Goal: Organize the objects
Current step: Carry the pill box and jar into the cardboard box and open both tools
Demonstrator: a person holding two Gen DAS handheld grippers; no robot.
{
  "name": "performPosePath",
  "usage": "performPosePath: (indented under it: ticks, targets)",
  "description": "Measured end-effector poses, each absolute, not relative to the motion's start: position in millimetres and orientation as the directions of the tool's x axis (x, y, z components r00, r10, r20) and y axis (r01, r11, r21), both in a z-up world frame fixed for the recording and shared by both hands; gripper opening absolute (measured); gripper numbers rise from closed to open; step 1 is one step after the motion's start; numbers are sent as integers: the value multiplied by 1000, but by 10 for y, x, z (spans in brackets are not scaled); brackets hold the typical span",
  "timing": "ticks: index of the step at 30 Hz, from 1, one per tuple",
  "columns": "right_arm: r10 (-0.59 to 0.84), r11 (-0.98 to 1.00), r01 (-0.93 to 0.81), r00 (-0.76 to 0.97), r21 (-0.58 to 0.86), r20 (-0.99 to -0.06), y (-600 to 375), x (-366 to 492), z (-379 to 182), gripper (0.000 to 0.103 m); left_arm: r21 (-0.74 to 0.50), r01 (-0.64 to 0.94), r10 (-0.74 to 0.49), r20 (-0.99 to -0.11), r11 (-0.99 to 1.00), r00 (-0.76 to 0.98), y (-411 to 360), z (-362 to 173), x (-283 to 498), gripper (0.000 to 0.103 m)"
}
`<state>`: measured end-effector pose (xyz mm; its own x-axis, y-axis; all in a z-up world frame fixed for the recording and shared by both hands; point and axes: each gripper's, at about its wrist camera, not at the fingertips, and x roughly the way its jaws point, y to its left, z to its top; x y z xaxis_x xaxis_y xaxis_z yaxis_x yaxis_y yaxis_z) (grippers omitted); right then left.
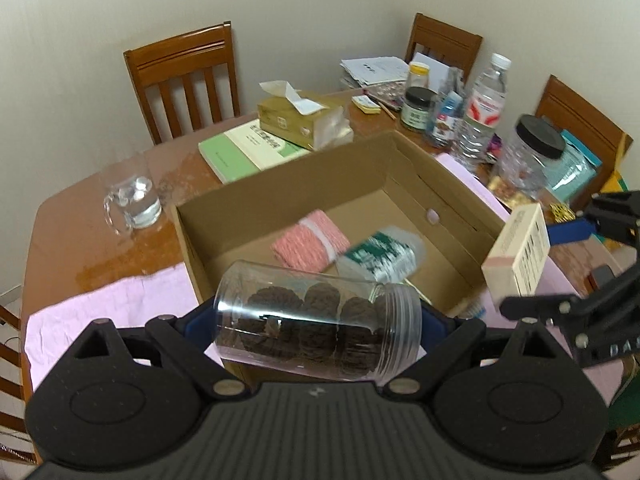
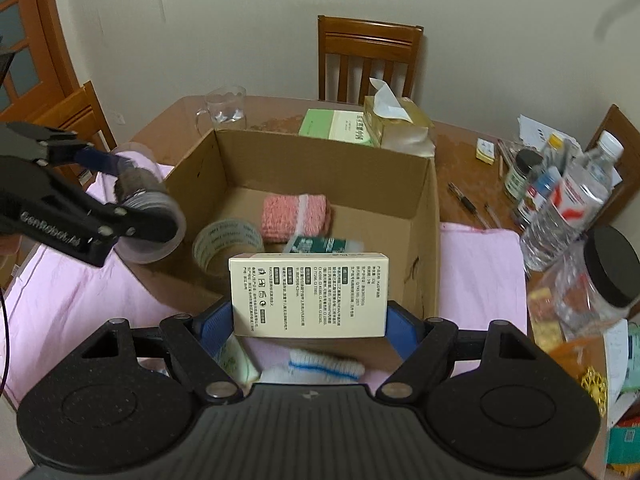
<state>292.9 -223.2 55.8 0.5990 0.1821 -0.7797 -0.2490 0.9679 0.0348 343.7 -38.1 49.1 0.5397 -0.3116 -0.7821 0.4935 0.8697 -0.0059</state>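
Clamped sideways in the left gripper (image 1: 318,322), a clear lidless plastic jar of brown biscuits (image 1: 316,322) hung over the near rim of the open cardboard box (image 1: 400,160); smooth, light, likely slippery. The right gripper (image 2: 309,322) pinched a stiff cream printed carton (image 2: 309,294) by its edges above that box.

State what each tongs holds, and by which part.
Left tongs grip the clear jar across its ends, base and mouth; right tongs clamp the cream box across its sides.

Wooden table (image 2: 460,160) under pink cloth (image 2: 480,256), cardboard box (image 2: 432,216), glass mug (image 1: 132,200), book (image 1: 240,152), perhaps pens (image 2: 466,202).
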Motion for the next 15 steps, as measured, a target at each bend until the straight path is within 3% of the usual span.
performPosePath:
  ticks: [6, 7, 9, 15]
  targets:
    - [169, 973, -229, 609, 32, -775, -2229, 3237, 520, 85, -1, 474, -295, -785, 881, 545, -451, 445, 3776, 95]
    - [173, 973, -225, 605, 41, -777, -2235, 3290, 497, 88, -4, 473, -296, -784, 881, 546, -464, 433, 3825, 95]
    - [162, 978, -204, 600, 45, -783, -2241, 3354, 456, 103, -4, 466, -291, -785, 885, 546, -489, 399, 3930, 95]
    - [155, 980, -191, 592, 49, -791, -2262, 3378, 371, 103, -24, 440, -282, -799, 898, 531, -526, 216, 4175, 95]
